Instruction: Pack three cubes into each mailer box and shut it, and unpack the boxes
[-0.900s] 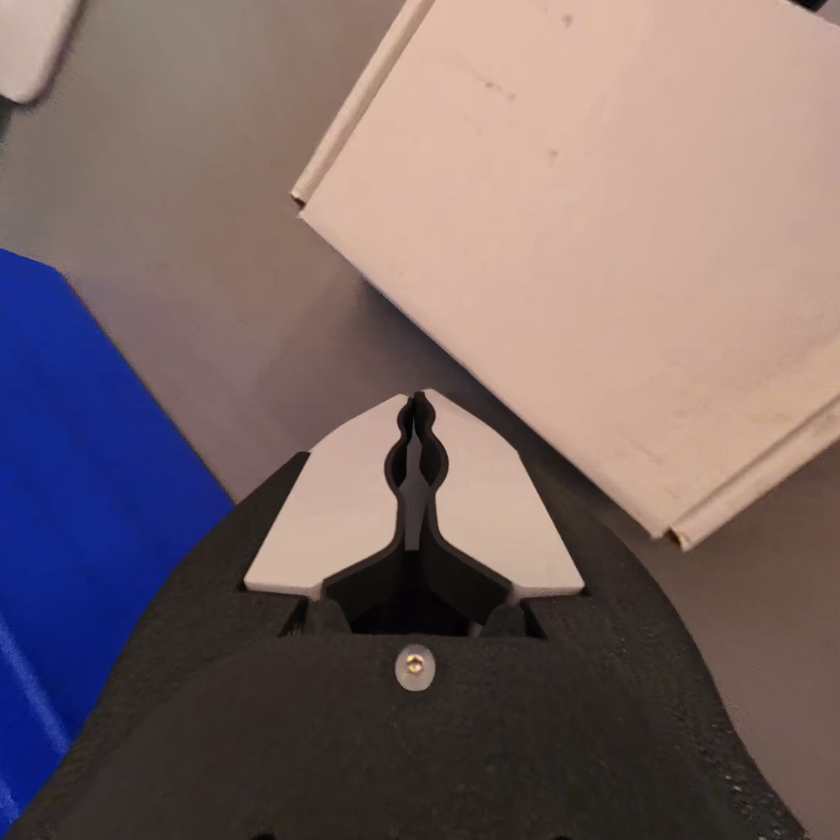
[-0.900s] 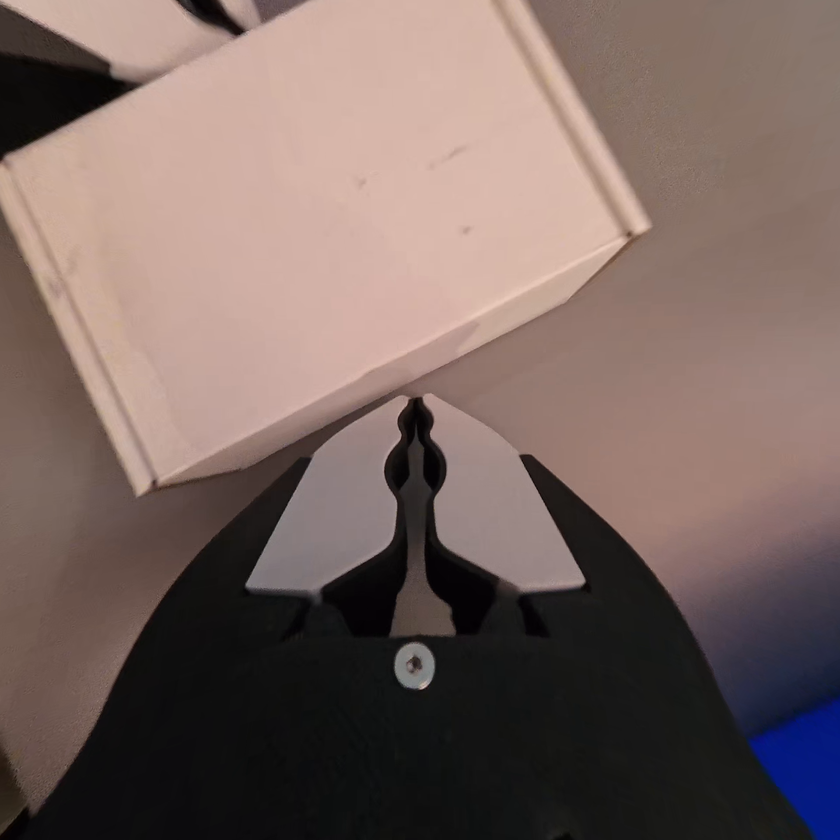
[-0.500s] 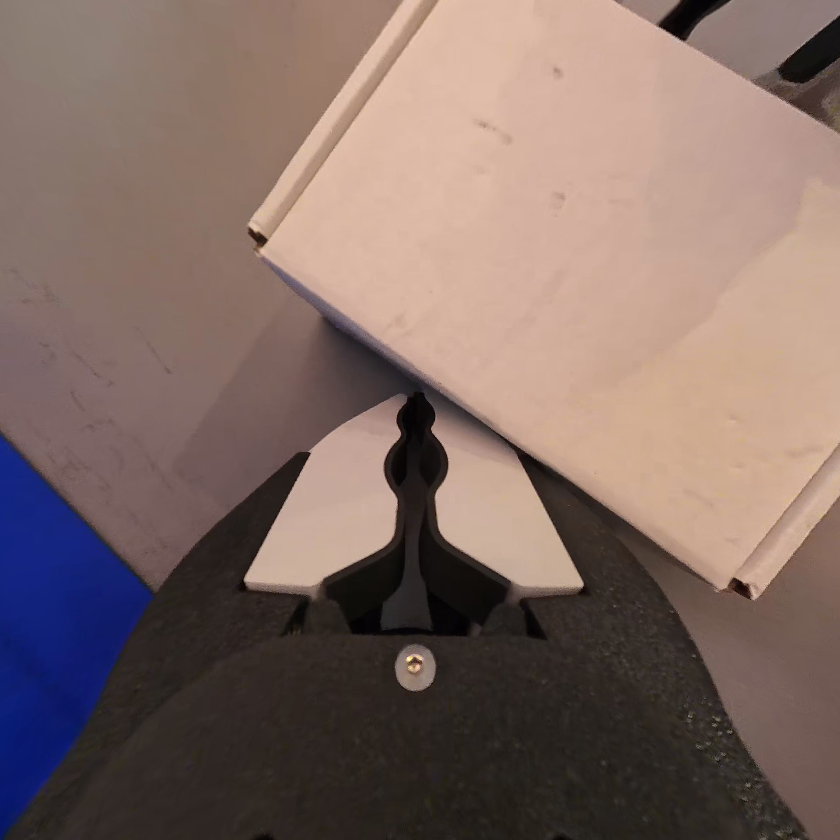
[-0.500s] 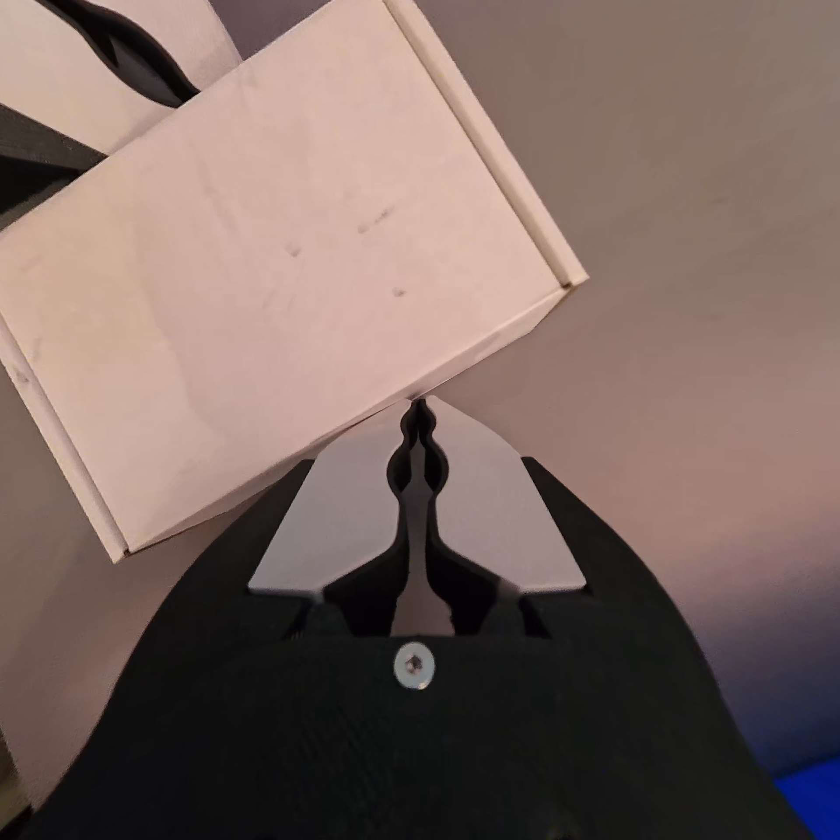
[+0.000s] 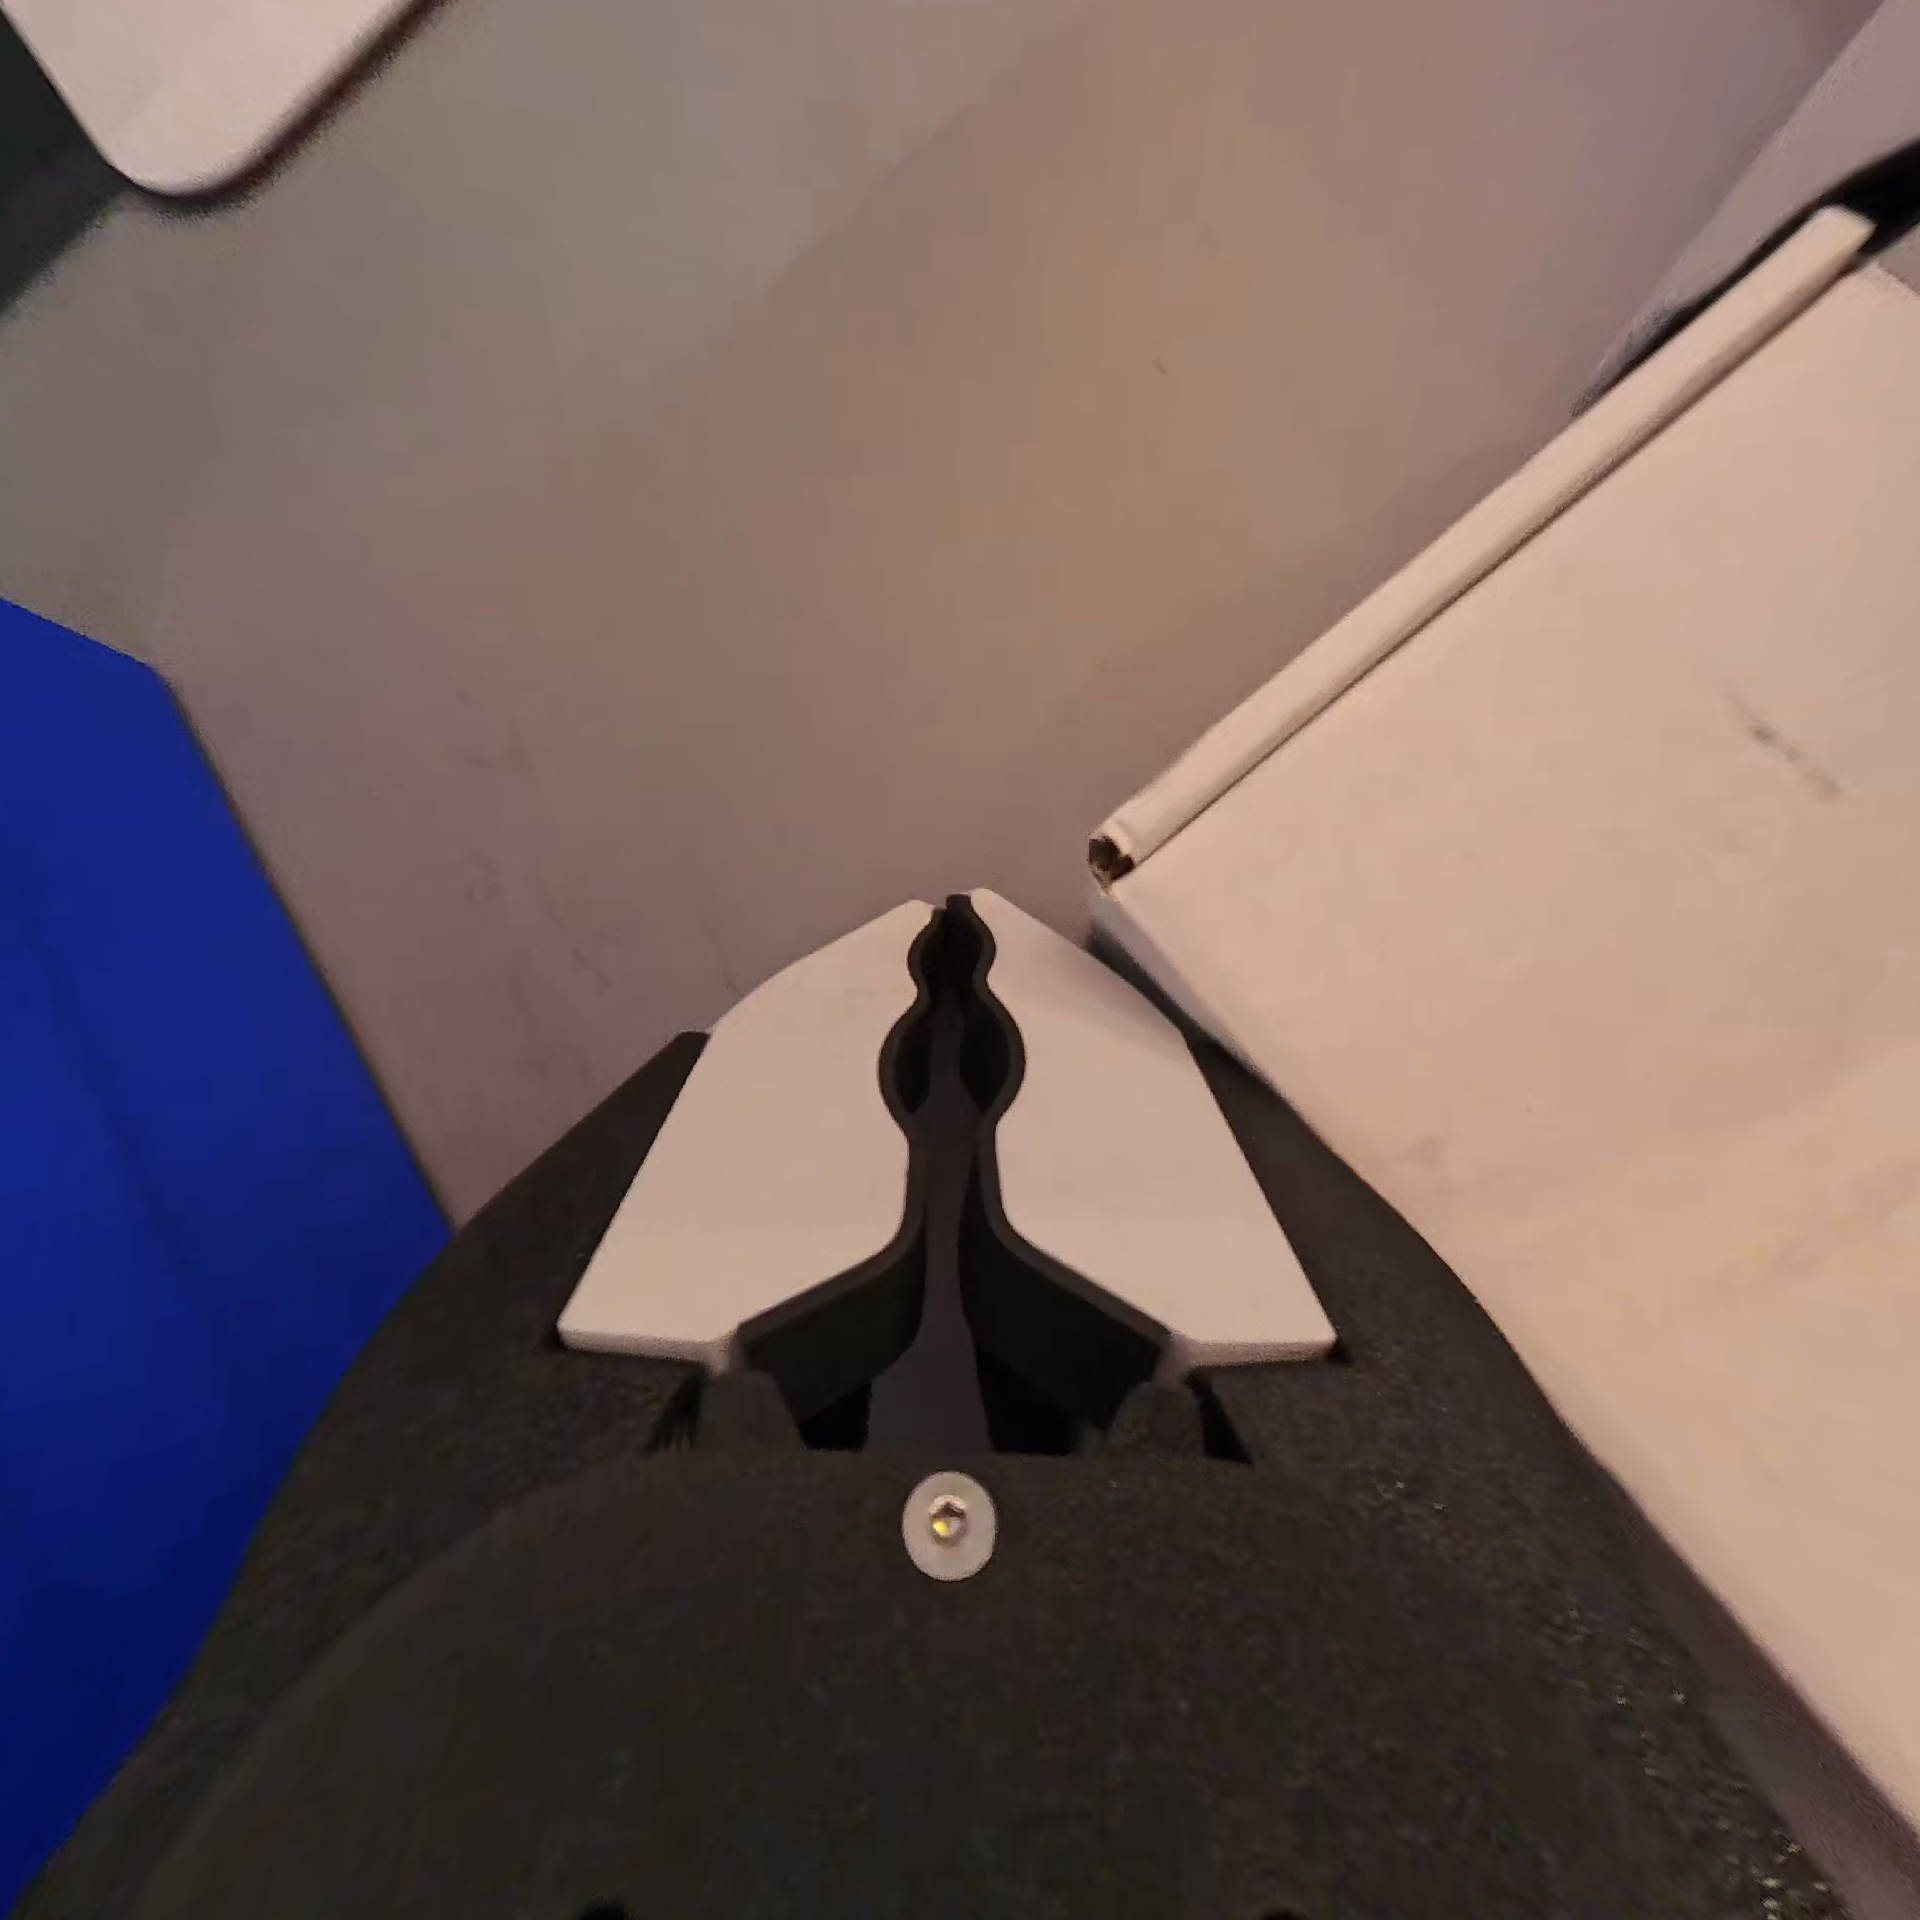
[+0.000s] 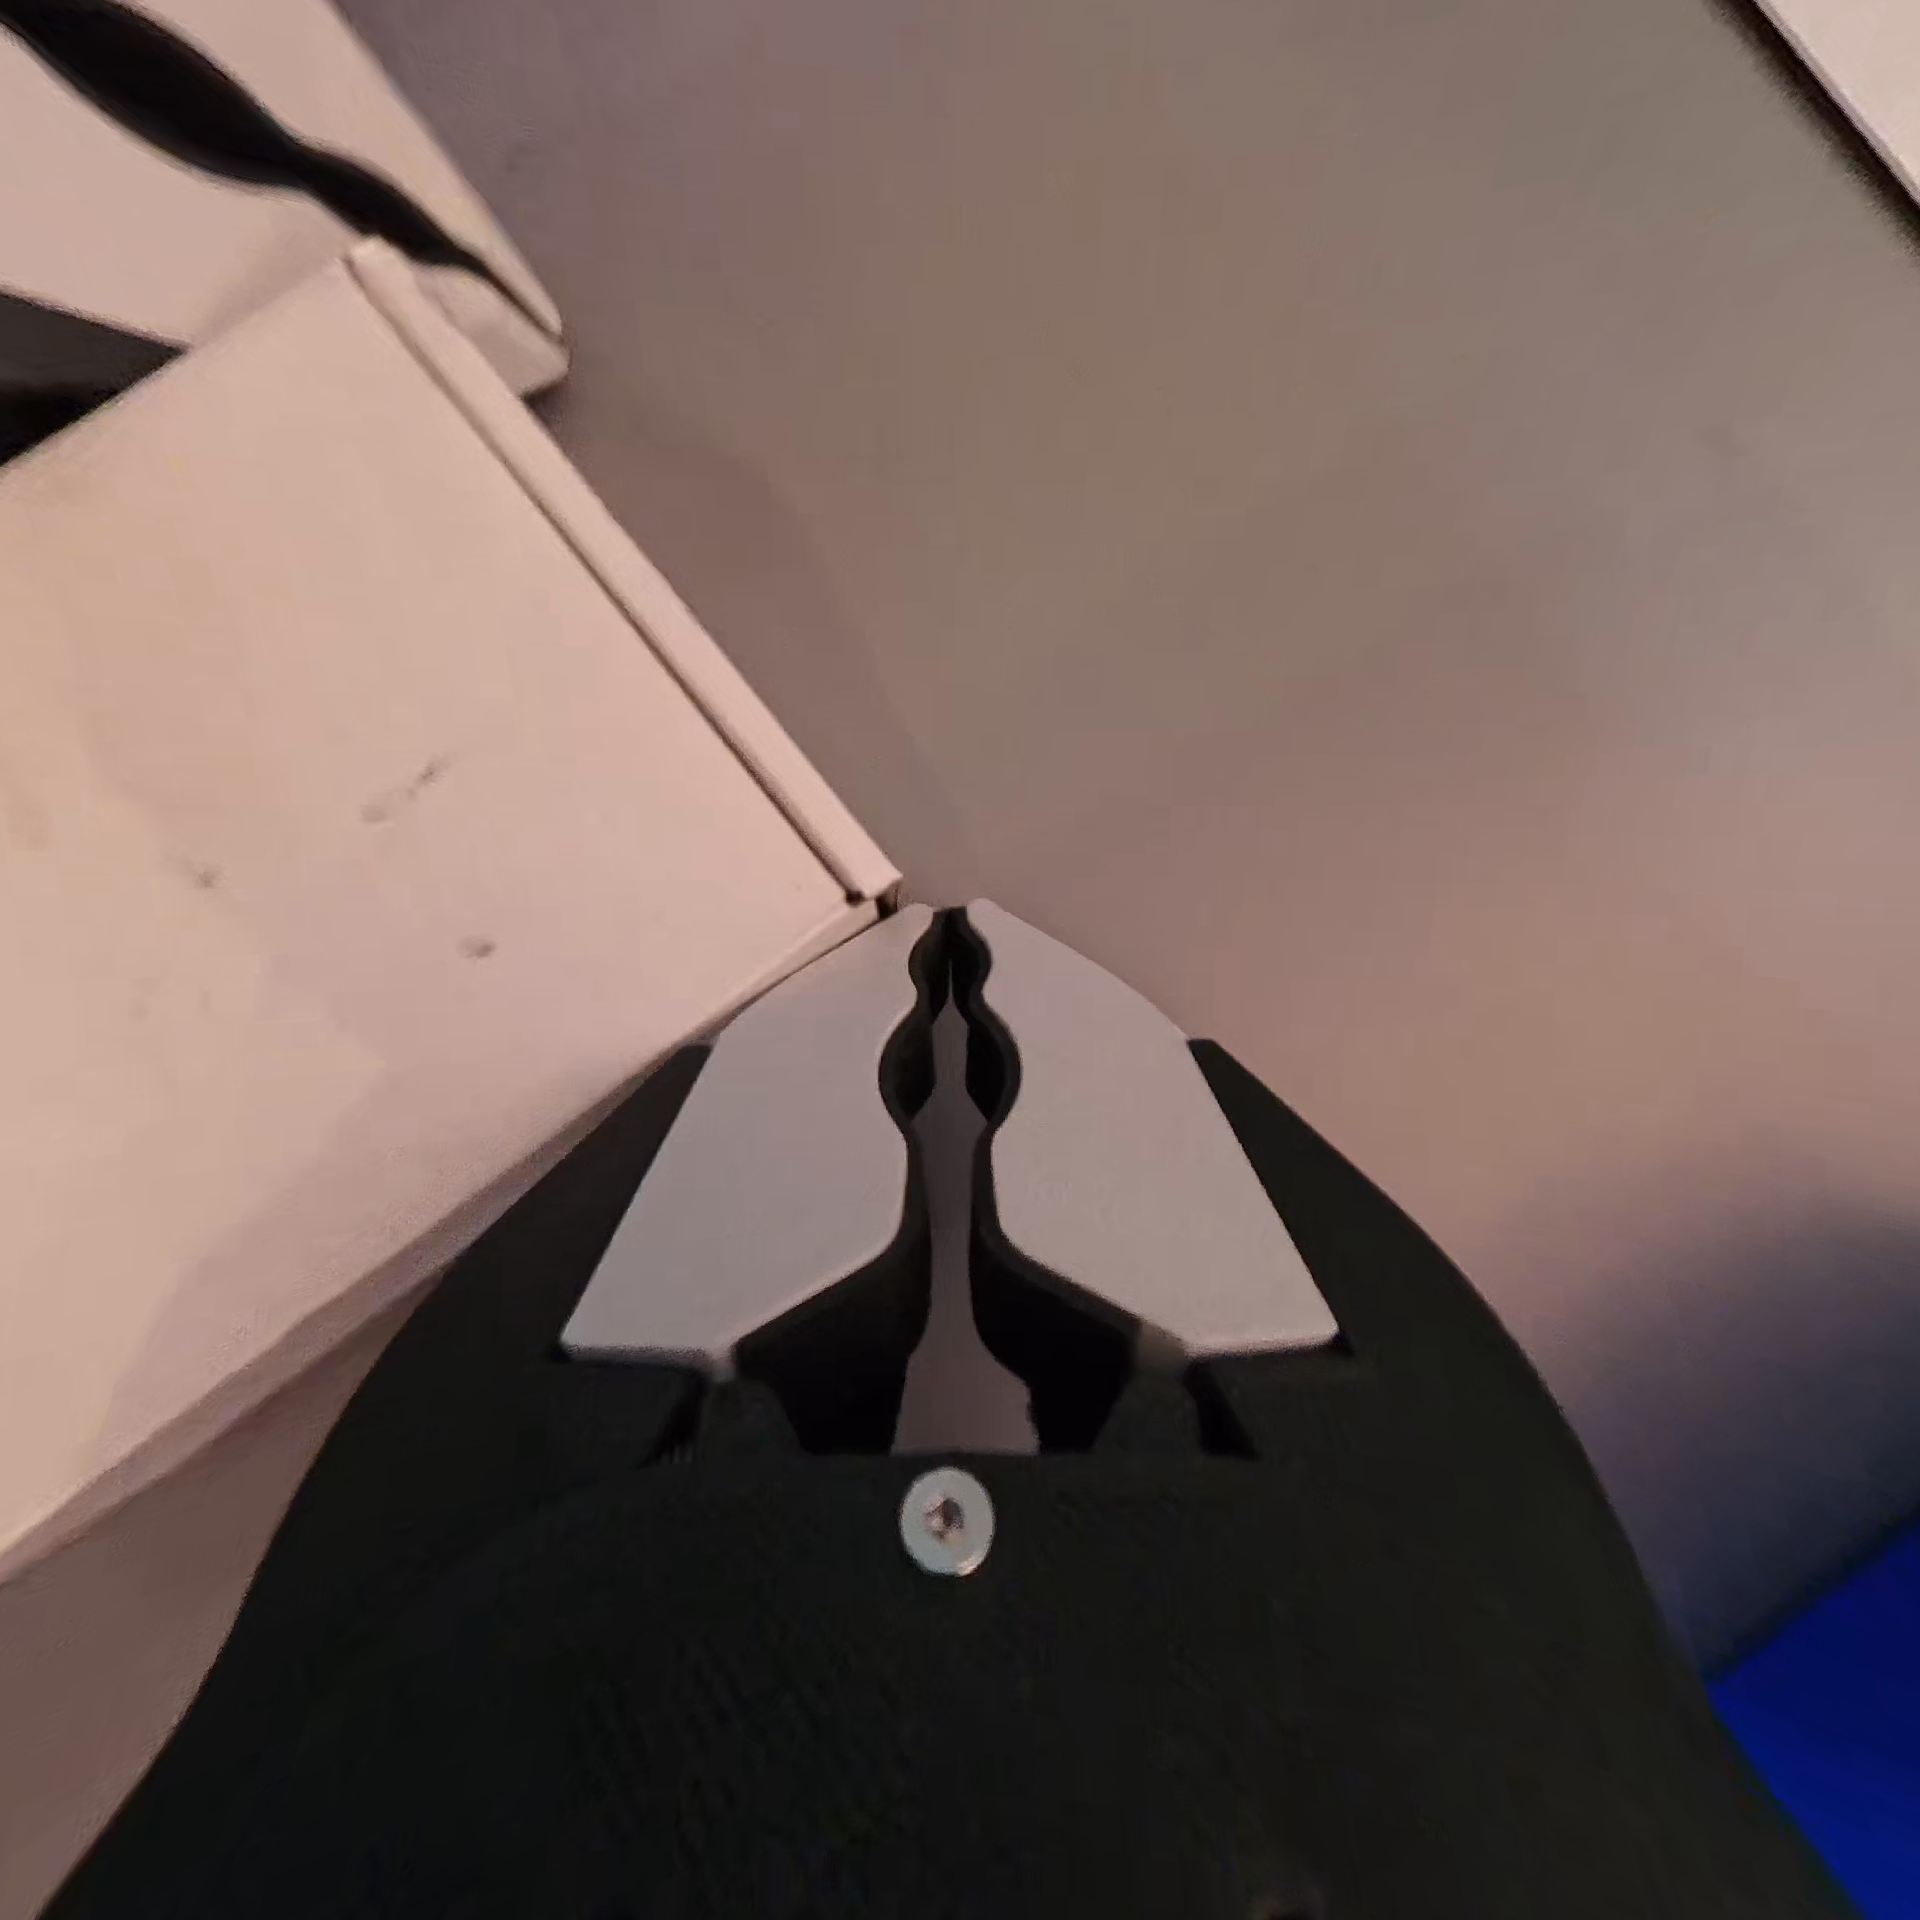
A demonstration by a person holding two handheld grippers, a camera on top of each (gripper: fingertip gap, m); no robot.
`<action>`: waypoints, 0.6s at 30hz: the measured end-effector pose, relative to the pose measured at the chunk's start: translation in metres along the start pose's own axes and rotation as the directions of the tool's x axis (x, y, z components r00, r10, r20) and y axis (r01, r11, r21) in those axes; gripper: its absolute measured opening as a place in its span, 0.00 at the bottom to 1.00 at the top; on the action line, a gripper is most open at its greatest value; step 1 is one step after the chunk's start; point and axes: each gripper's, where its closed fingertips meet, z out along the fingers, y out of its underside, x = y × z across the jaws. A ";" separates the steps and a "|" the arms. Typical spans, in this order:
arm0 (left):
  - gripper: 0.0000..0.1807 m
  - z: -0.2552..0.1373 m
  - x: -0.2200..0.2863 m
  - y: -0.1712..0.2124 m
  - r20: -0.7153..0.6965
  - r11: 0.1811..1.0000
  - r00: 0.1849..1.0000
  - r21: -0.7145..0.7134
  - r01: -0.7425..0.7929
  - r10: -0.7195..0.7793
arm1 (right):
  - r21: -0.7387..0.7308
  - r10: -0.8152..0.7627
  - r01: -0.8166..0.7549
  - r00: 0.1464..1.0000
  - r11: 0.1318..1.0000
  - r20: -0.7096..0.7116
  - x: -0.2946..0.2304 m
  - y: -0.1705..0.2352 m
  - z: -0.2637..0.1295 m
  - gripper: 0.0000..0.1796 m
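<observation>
Both grippers pinched together, empty, flanking one closed white box.

L gripper (image 5: 954, 906): I've got the fingers tip to tip w/ nothing between; the box (image 5: 1538, 935) sits at 3 o'clock of the tips, its near corner just beside them, can't tell if touching. Box lid is down, a few dark scuffs on top, resting on the grey table (image 5: 831, 468). Blue surface (image 5: 135, 1039) at 9 o'clock past the table edge; a pale rounded-corner thing (image 5: 197, 83) at 11 o'clock, blurred. R gripper (image 6: 954, 909): tips also meeting, empty; same box (image 6: 343, 779) at 9 o'clock, its corner right by my tips. Behind it at 11 o'clock the other gripper's white fingers (image 6: 156, 249), also together. Blue strip (image 6: 1839, 1652) at 4 o'clock.
</observation>
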 end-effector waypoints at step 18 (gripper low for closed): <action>0.01 -0.038 0.002 -0.037 -0.175 0.956 0.967 0.196 0.219 -0.186 | 0.366 -0.071 0.038 0.995 0.930 0.077 -0.106 -0.008 -0.105 0.01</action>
